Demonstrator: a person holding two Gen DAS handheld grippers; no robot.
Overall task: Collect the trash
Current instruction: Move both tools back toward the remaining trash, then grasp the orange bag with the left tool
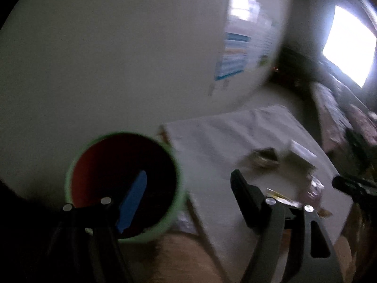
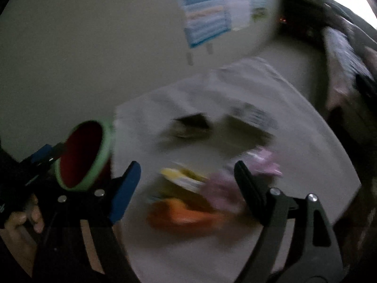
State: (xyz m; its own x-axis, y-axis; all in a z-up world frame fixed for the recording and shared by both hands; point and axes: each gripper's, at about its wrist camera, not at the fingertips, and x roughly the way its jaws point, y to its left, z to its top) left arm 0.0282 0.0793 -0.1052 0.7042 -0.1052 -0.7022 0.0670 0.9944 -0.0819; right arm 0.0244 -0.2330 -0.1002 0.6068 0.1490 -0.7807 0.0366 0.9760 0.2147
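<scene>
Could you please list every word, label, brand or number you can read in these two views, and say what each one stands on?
Nothing is legible; both views are motion-blurred.
Poster on the wall: blue and white bands of print, too blurred to read.
Dark packet on the white table: pale stripes, unreadable.
Wrappers by the right gripper: no readable print.
Green-rimmed bin: no markings seen.

Dim room: pale wall [image 1: 106, 59] bearing a blue-striped poster [image 2: 207, 21], bright window [image 1: 348, 44], white-covered table [image 1: 223, 146].
</scene>
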